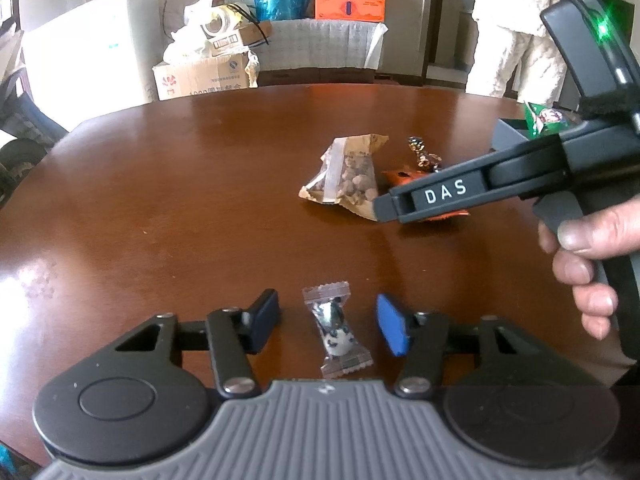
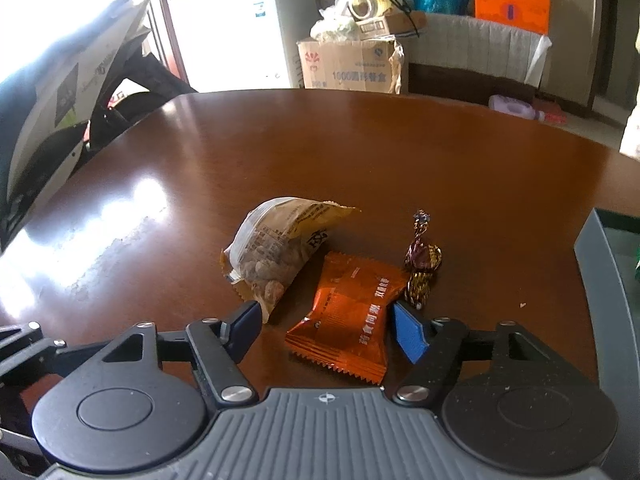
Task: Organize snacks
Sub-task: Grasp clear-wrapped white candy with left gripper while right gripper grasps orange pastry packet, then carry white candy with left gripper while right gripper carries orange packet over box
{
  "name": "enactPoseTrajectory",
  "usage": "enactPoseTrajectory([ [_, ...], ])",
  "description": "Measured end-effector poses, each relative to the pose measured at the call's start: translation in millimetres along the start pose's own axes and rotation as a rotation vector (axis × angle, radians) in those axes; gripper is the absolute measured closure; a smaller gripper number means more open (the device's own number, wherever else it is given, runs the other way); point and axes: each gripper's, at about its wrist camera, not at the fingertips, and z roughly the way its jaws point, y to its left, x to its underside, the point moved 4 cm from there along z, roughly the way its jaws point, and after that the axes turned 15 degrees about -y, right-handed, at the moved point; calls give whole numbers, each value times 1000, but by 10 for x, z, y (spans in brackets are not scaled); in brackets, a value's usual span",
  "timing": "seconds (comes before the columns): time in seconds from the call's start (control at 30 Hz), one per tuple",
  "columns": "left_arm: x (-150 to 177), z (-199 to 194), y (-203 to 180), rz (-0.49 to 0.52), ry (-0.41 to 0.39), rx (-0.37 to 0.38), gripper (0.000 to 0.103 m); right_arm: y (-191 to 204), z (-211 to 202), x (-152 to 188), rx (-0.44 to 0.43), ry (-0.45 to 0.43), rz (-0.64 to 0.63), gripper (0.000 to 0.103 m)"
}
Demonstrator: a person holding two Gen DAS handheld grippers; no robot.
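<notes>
Left tool [image 1: 327, 322] hangs low over the brown bench [image 1: 180, 200], jaws parted, a clear-wrapped black-and-white candy [image 1: 338, 334] lying on the wood between the pads with a gap on either side; nothing gripped. Right tool [image 2: 326, 326] likewise parted, straddling an orange snack packet [image 2: 350, 320] flat on the bench; pads stand clear of its edges, no grip. Its left finger tip sits just at the near corner of a tan nut pouch [image 2: 276, 252], contact uncertain. Its blue pad [image 2: 410, 334] is just beside a twisted foil candy [image 2: 422, 266], dark with gold flecks. Left wrist view shows the right tool from the side, a hand [image 1: 592, 264] around its handle. Grey tray rim [image 2: 600, 280] at the right edge, a green packet [image 1: 546, 120] inside it.
</notes>
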Motion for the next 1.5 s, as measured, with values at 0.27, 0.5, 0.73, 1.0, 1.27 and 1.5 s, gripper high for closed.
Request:
enactPoseTrajectory([
  [0.27, -5, -7, -33, 11, 2, 9, 74, -4, 7, 14, 18, -11, -52, 55],
  [0.5, -30, 15, -42, -14, 16, 17, 83, 0, -22, 20, 7, -12, -62, 64],
  [0.73, -77, 2, -60, -19, 4, 21, 83, -50, -126, -43, -9, -36, -39, 65],
  [1.0, -170, -15, -158, -11, -20, 27, 83, -155, -313, -148, -11, -84, 1, 65],
  [1.27, -258, -8, -303, 12, -40, 40, 83, -255, -451, -183, 3, -108, 16, 65],
  [1.5, -388, 16, -489, 25, -62, 67, 83, -339, -597, -259, 22, -149, 39, 65],
])
